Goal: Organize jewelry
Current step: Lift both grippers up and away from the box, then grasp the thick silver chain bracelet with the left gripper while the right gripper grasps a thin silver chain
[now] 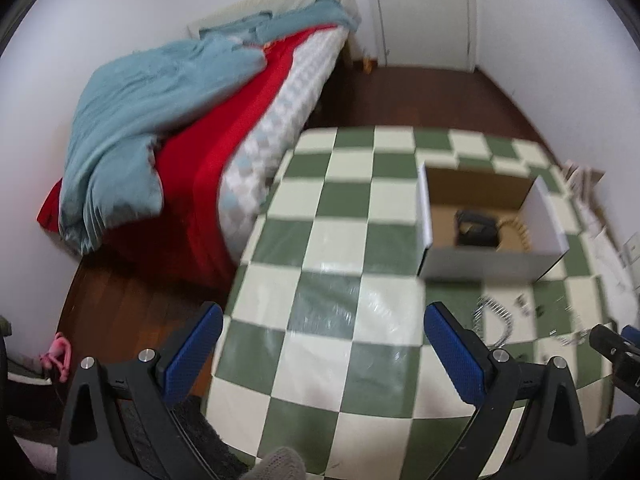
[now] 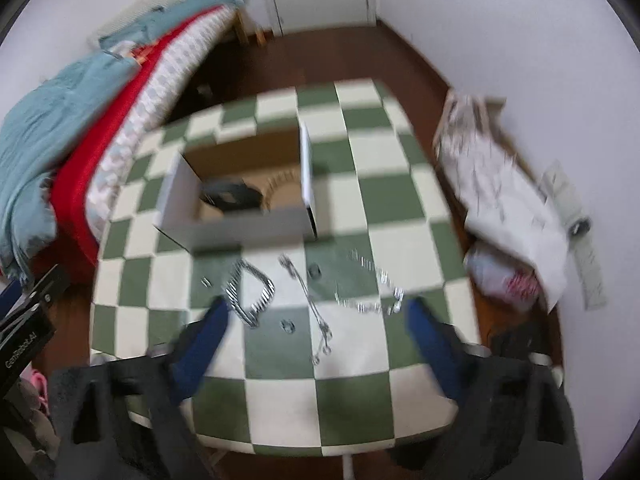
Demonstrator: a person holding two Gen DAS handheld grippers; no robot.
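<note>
A bedroom in a home: a bed (image 1: pixel 240 128) with a rumpled pale-blue duvet (image 1: pixel 148 92) and red sheet (image 1: pixel 224 148) stands against white walls, on a dark wooden floor (image 1: pixel 420 96), near a white door (image 1: pixel 424 8) and a green-checked worktop (image 1: pixel 340 280).

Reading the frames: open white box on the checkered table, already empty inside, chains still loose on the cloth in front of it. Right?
Not quite. The white box is not empty: a dark object and a beaded piece lie inside it, as the right wrist view shows. The rest holds: the box is open on the checkered table, and the chains lie loose on the cloth in front of it.
</note>
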